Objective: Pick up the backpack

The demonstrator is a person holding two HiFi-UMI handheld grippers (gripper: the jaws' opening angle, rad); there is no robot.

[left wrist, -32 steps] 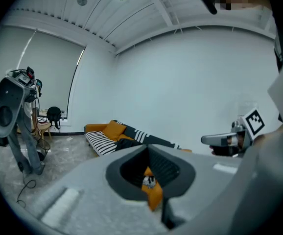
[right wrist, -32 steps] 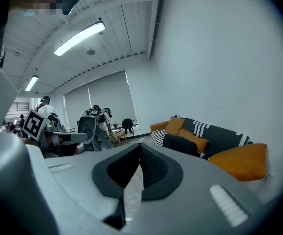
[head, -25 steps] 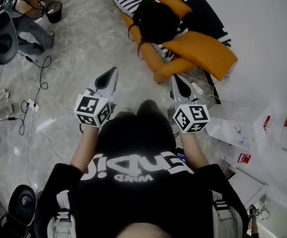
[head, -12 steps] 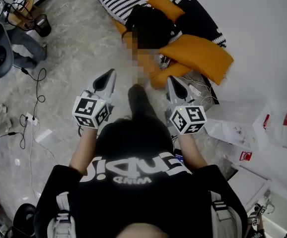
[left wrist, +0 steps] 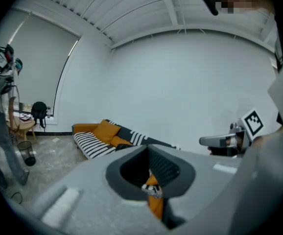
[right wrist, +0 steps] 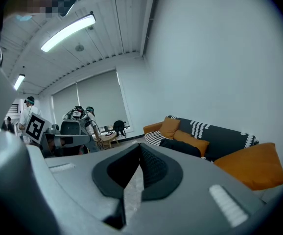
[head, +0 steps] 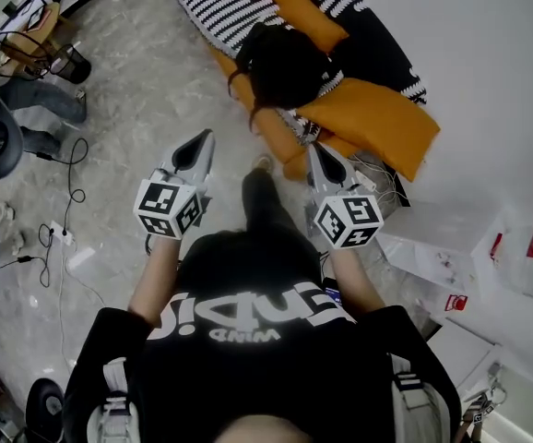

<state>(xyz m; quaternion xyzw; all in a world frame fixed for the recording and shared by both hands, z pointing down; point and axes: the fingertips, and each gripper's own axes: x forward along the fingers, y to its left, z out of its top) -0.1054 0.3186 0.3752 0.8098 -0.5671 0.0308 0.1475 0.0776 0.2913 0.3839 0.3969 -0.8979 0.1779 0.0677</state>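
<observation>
Holding my left gripper (head: 204, 138) and right gripper (head: 314, 150) out ahead, side by side, jaws pressed together on each, nothing between them. Black backpack (head: 290, 63) at twelve o'clock, well apart from both tips, lying on the striped sofa (head: 213, 3) among orange cushions (head: 377, 118). Grey stone floor (head: 147, 81) at ten o'clock.

We see a grey marbled floor (head: 147, 90) carrying a low black-and-white striped sofa (head: 220, 3), on which lie orange cushions (head: 377, 118) and a black fabric backpack (head: 285, 63).
</observation>
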